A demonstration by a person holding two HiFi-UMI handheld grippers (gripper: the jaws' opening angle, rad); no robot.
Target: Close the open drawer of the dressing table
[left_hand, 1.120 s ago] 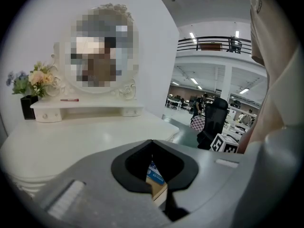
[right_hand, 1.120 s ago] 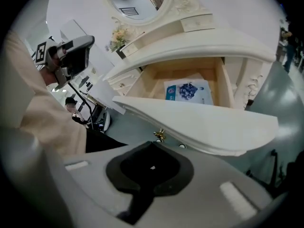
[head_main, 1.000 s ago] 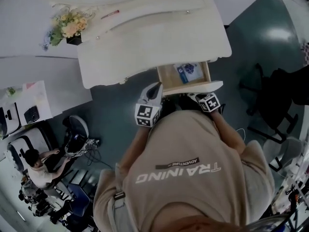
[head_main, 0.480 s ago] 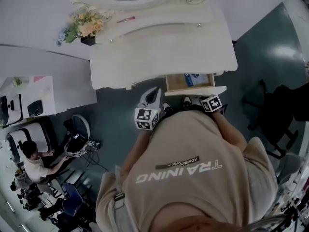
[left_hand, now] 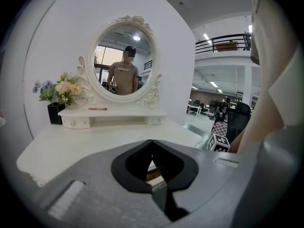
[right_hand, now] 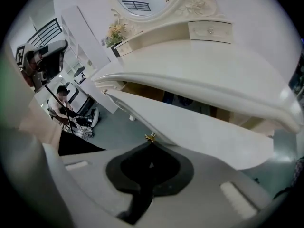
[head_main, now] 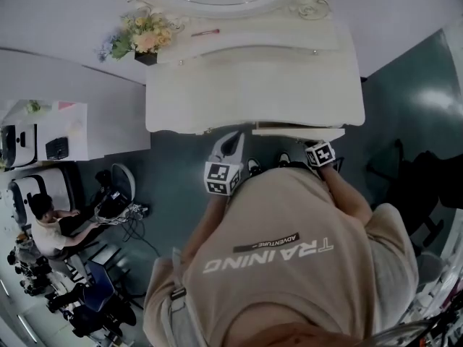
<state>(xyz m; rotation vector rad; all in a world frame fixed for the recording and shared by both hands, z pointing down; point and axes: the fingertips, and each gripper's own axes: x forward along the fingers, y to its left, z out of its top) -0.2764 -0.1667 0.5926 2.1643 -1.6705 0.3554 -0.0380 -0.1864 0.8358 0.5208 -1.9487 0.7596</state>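
The white dressing table [head_main: 246, 85] stands right in front of both grippers, its top spreading ahead of the left gripper [left_hand: 152, 144] and reaching over the right gripper [right_hand: 151, 145]. Its oval mirror [left_hand: 124, 63], in a carved white frame, rises at the far side of the top, straight ahead of the left gripper.

The drawer [head_main: 298, 131] is at the table's right end, directly against the right gripper's tips. It is pushed almost all the way in. From above, only a narrow strip of its white front sticks out from under the table edge. From the right gripper, a little of the wooden inside shows between the front and the table top.

The right gripper's jaws are pressed together with nothing between them. Their tips meet just under the drawer's small gold knob [right_hand: 150, 137]. The left gripper's jaws meet at the tips too and hold nothing. It hangs at the table's front edge, to the left of the drawer.

A bunch of pale flowers [head_main: 145, 35] in a dark vase [head_main: 148, 58] sits on the back shelf, ahead and left of the left gripper. A slim red stick [head_main: 205, 32] lies beside it.
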